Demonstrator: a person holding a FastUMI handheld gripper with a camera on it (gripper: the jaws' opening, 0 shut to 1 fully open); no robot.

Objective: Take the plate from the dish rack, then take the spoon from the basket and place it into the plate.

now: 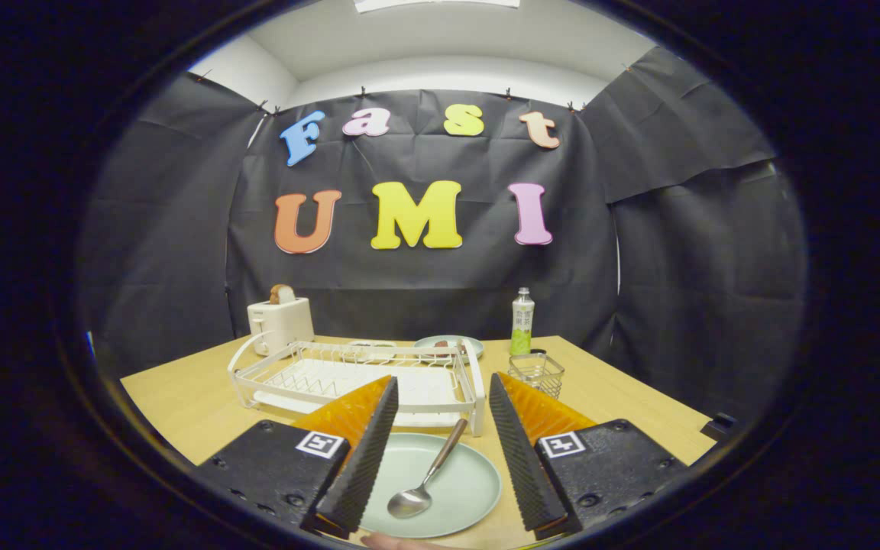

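A pale green plate (459,489) lies flat on the wooden table (180,405), below and between my fingers. A metal spoon with a brown handle (428,477) rests in it, bowl toward me and handle pointing at the rack. My gripper (440,397) hovers above the plate, open, with nothing between its fingers. The white wire dish rack (348,374) stands just beyond the plate. A small clear wire basket (535,373) stands to the right of the rack.
A white toaster (281,321) with bread in it stands behind the rack's left end. A second plate (449,344) with something on it lies behind the rack. A green-labelled bottle (522,321) stands behind the basket. A fingertip (394,541) shows below the plate.
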